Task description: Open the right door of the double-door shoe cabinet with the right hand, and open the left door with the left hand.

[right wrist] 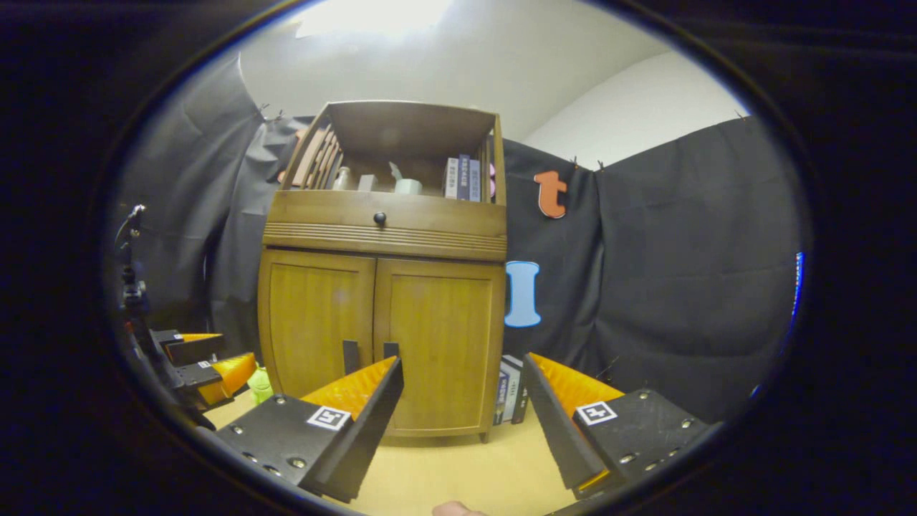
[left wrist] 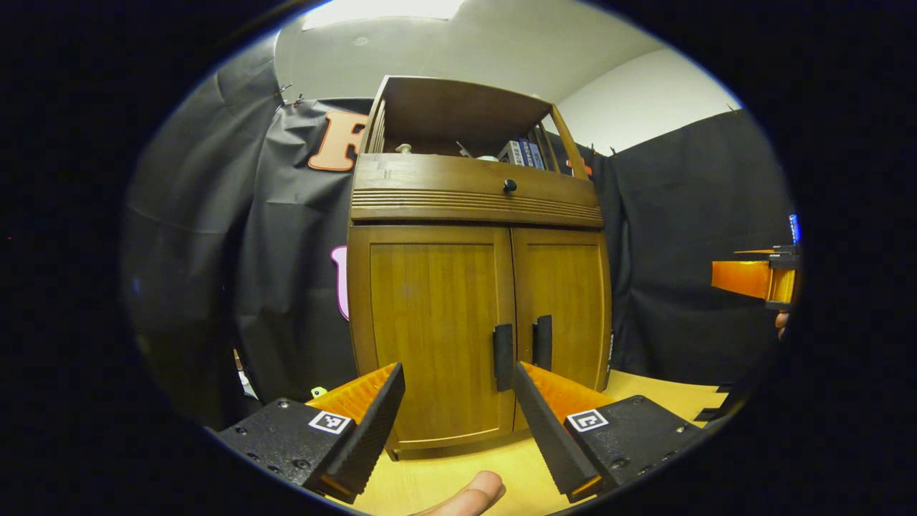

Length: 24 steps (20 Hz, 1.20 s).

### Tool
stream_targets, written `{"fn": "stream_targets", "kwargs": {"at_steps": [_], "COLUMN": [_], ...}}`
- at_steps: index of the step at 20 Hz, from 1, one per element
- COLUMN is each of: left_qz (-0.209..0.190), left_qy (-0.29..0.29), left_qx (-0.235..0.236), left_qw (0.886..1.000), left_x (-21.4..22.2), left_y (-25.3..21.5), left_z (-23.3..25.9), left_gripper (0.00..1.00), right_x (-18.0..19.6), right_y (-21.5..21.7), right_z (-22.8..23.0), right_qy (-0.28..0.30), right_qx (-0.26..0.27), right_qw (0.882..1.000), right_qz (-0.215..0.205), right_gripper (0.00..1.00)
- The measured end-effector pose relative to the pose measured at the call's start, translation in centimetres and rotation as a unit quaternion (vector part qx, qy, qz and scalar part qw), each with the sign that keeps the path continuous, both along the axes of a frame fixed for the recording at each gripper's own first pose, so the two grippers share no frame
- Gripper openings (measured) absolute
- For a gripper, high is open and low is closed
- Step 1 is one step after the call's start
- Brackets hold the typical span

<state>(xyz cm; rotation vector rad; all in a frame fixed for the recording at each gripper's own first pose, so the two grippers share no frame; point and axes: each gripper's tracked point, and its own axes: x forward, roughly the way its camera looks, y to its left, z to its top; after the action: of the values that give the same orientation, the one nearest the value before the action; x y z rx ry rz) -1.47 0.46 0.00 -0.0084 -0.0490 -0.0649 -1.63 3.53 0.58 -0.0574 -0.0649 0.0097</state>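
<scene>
On the pale wooden desk, the double-door shoe cabinet stands with both doors closed as the left claw and right claw hover apart, fingers spread, lined up toward its black handles.

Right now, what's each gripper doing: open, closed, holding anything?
Left gripper: open, holding nothing, short of the cabinet, whose doors are shut.
Right gripper: open, holding nothing, also short of the cabinet.
</scene>
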Motion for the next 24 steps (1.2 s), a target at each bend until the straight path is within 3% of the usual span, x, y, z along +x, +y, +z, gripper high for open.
{"fn": "stream_targets", "kwargs": {"at_steps": [5, 8, 10, 16, 20, 24], "left_qz": [0.020, 0.009, 0.001, 0.010, 0.010, 0.025], "left_qy": [-0.001, 0.011, 0.014, -0.005, -0.002, 0.012], "left_qx": [0.002, -0.014, -0.014, -0.011, -0.013, -0.012], "left_qw": [1.000, 1.000, 1.000, 1.000, 1.000, 1.000], "left_x": [0.2, 0.4, 0.3, 0.0, 0.3, 1.3], "left_y": [1.6, 1.2, 0.6, 1.5, 1.5, 2.9], "left_z": [0.1, -0.5, -0.6, 0.4, 0.2, -0.6], "left_gripper": [0.94, 0.94, 0.95, 0.93, 0.94, 0.93], "right_x": [0.0, 0.9, 2.4, 11.2, 17.2, 21.8], "right_y": [2.4, 2.8, 3.2, 6.8, 10.2, 13.5], "right_z": [-0.9, -1.1, -1.2, -4.8, -9.0, -13.3], "right_qy": [0.010, 0.009, 0.003, 0.055, 0.105, 0.145], "right_qx": [0.005, 0.000, -0.007, 0.017, 0.023, 0.028], "right_qw": [1.000, 1.000, 1.000, 0.996, 0.989, 0.981], "right_qz": [0.015, 0.014, 0.015, 0.065, 0.097, 0.128], "right_gripper": [0.94, 1.00, 0.95, 0.99, 0.95, 0.99]}}
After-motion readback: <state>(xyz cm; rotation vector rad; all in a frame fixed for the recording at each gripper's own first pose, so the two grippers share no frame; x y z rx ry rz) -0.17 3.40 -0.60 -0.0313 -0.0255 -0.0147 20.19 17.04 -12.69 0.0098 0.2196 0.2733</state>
